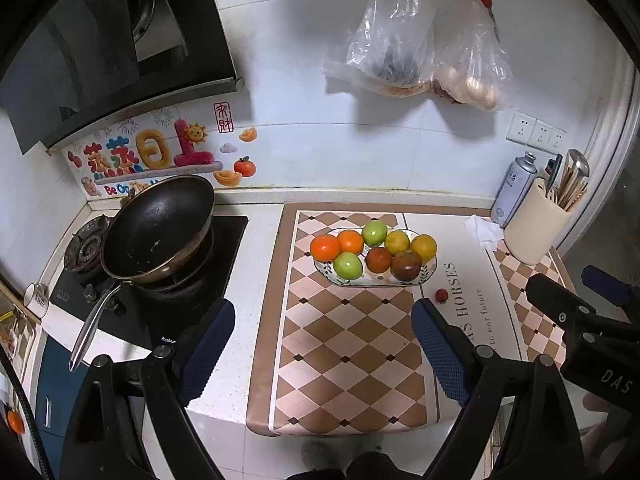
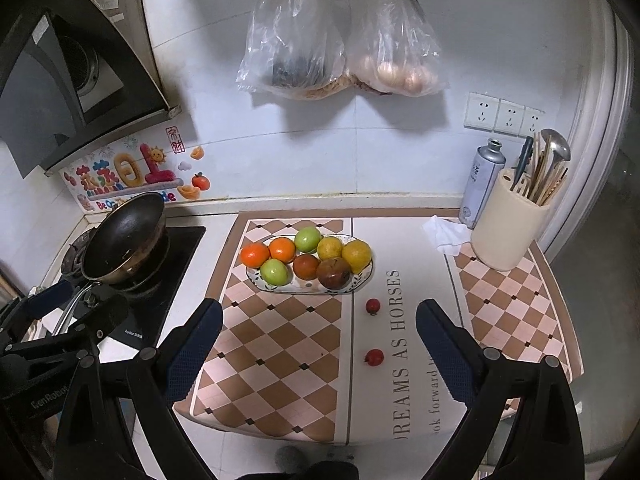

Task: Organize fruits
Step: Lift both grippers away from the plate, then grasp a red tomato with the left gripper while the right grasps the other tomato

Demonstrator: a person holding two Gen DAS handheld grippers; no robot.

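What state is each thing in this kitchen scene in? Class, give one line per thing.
Left hand-held gripper: open, empty.
Right hand-held gripper: open, empty.
Plate: full of fruit.
Two small red fruits: loose on the mat, off the plate.
Wok: tilted on the burner, no lid.
Spray can: upright, uncapped.
Utensil holder: upright, filled.

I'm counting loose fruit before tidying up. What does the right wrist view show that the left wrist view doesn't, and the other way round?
Only the right wrist view shows a second small red fruit lying on the mat nearer the camera, plus the left gripper at its left edge.

Only the left wrist view shows a white cup left of the stove and the right gripper at its right edge.

Both show the plate with eight fruits, one small red fruit just off the plate, the black pan, the utensil holder and the hanging bags. Both grippers are open and empty.
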